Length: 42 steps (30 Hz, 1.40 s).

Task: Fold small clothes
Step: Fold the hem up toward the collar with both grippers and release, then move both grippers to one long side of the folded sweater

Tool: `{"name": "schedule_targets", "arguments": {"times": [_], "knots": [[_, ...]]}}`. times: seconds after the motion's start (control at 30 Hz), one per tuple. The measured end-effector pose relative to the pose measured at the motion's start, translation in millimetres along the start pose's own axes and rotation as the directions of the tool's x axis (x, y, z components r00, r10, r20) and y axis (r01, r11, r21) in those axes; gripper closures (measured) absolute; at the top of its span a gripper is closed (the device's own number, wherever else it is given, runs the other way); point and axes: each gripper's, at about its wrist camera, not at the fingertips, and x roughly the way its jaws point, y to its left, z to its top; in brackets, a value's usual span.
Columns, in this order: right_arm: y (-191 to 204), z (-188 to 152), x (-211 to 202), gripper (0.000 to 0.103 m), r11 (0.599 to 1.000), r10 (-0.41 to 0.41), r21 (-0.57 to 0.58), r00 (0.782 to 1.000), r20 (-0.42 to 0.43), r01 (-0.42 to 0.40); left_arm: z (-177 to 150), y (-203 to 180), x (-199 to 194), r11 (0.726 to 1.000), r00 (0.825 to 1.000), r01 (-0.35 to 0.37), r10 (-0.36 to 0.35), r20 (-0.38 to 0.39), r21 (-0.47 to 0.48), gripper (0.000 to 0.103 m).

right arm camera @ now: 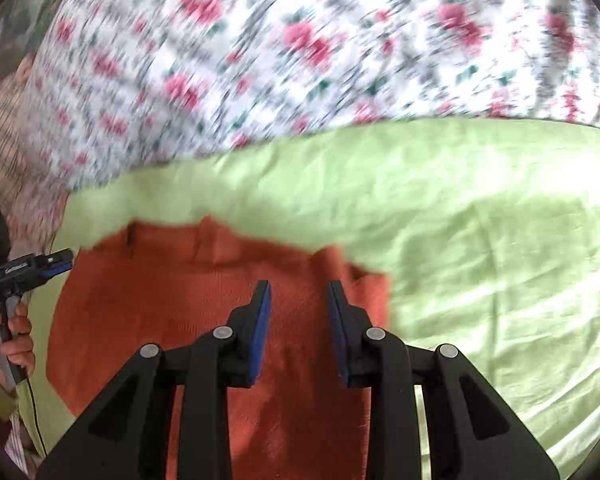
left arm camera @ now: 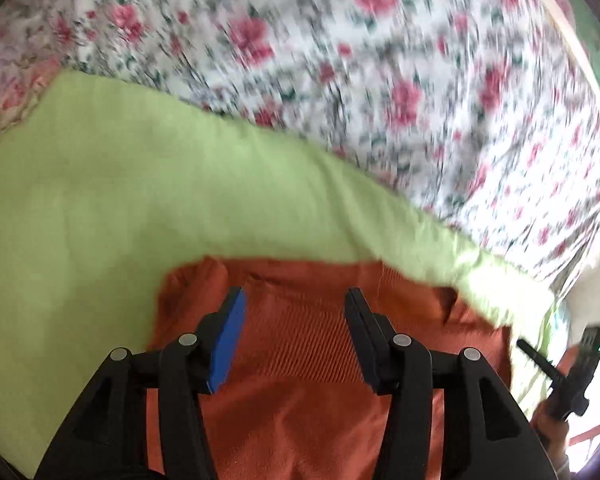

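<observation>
Both grippers over the garment, nothing gripped.
Left gripper (left arm camera: 294, 300) jaws wide apart, empty; right gripper (right arm camera: 298, 292) parted narrower, empty. Rust-orange knit garment (left arm camera: 300, 344) lies at 6 o'clock on green cloth (left arm camera: 100, 184); floral sheet (left arm camera: 340, 60) at 12.

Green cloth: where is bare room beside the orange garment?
Bare green cloth lies right of the orange garment and as a strip between it and the floral sheet. It is crowded over the garment, under both open hand-held grippers, left and right.
</observation>
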Motion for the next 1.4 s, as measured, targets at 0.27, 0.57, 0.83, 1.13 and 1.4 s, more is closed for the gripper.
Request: {"name": "schedule_targets", "arguments": {"times": [0.27, 0.57, 0.83, 1.13, 1.4], "knots": [[-1, -36, -26, 0.072, 0.995, 0.044, 0.089, 0.999, -0.012, -0.043, -59, 26, -40, 0.997, 0.999, 0.024, -0.026, -0.031, -0.074, 0.05], [30, -114, -58, 0.065, 0.99, 0.093, 0.115, 0.992, -0.084, -0.083, -167, 39, -87, 0.99, 0.985, 0.088, -0.102, -0.137, -0.108, 0.05], [55, -162, -96, 0.053, 0.986, 0.098, 0.146, 0.99, -0.1, -0.083, -221, 55, -106, 0.986, 0.97, 0.109, -0.134, -0.202, -0.129, 0.048], [66, -181, -103, 0.049, 0.984, 0.114, 0.151, 0.986, -0.123, -0.095, -230, 81, -115, 0.97, 0.978, 0.076, -0.118, -0.17, -0.231, 0.038], [67, -169, -105, 0.04, 0.99, 0.113, 0.096, 0.987, -0.117, -0.102, -227, 89, -91, 0.942, 0.985, 0.035, -0.089, -0.147, -0.335, 0.034]]}}
